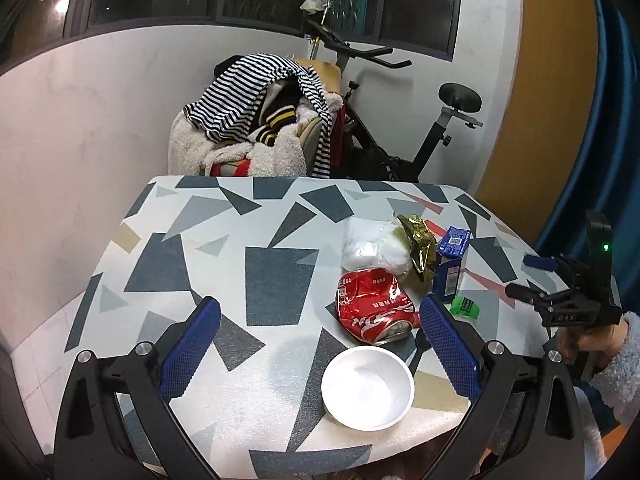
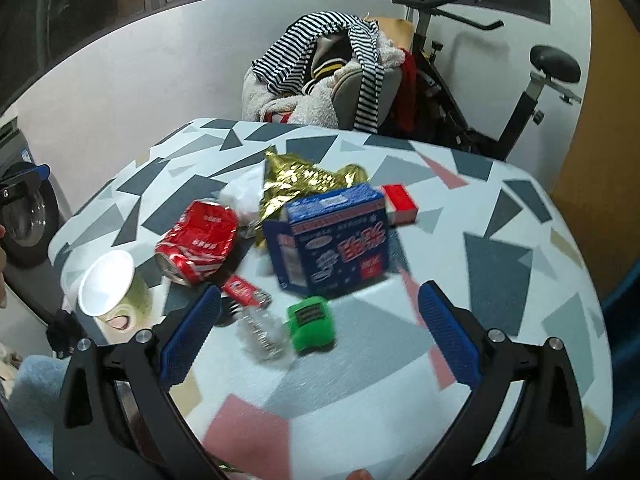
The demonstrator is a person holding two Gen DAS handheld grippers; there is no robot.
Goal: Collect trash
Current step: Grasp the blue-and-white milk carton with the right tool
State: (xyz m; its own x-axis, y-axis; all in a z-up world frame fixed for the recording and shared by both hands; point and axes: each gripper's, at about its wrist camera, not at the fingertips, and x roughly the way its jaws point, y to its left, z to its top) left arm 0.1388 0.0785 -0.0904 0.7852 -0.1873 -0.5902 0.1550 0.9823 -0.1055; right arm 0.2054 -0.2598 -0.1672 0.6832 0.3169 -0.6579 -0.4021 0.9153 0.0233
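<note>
Both grippers, left [image 1: 320, 344] & right [image 2: 320, 340], wide apart, empty, above trash-strewn table [image 1: 272, 272].

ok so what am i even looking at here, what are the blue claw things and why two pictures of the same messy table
The blue claws are hand-held grippers, not a robot: a person carries one in each hand, and each has a wide-angle camera looking out along its two fingers. One picture comes from the left gripper, the other from the right gripper, so you see one table from two sides. The right gripper also shows from outside at the edge of the left view, held by a hand in a fuzzy sleeve.

On the table lies trash: a crushed red can, a white paper cup, a blue carton, a gold wrapper, a small green item and a small red box.

Both grippers are open and hold nothing.
</note>
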